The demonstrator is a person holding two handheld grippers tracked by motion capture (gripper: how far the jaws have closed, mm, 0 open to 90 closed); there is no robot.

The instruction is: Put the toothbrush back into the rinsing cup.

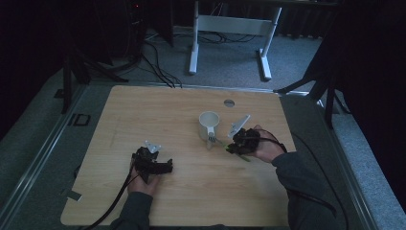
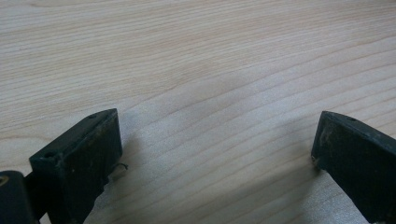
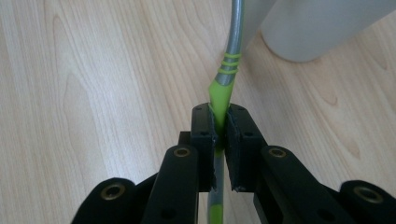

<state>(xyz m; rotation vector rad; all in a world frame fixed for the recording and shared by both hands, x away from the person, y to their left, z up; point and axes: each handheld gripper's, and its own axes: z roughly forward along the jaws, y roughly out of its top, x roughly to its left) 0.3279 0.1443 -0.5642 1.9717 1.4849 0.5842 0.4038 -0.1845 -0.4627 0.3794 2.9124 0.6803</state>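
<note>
The right gripper is pinching a slim utensil by its green handle, with the fingers closed tight on either side of the plastic so almost no gap is showing between them. The metal shaft is running away from the fingers toward a white mug, which is standing upright just beyond the tip. In the high view the right gripper is sitting right of centre on the wooden worktop, with the utensil reaching left to the foot of the mug; whether its head is touching the mug I cannot tell.

The left gripper is resting near the person, left of centre and well apart from the mug. Its fingers are standing wide open over bare wood, holding nothing.

The utensil is looking light, thin and stiff, so it is likely swinging easily about the pinch point. The smooth metal is probably slippery; the green handle is the better place to grip, as now, though a hold nearer the middle would be steadying the far end more. The mug is appearing rigid and breakable, and light enough to slide if nudged.
</note>
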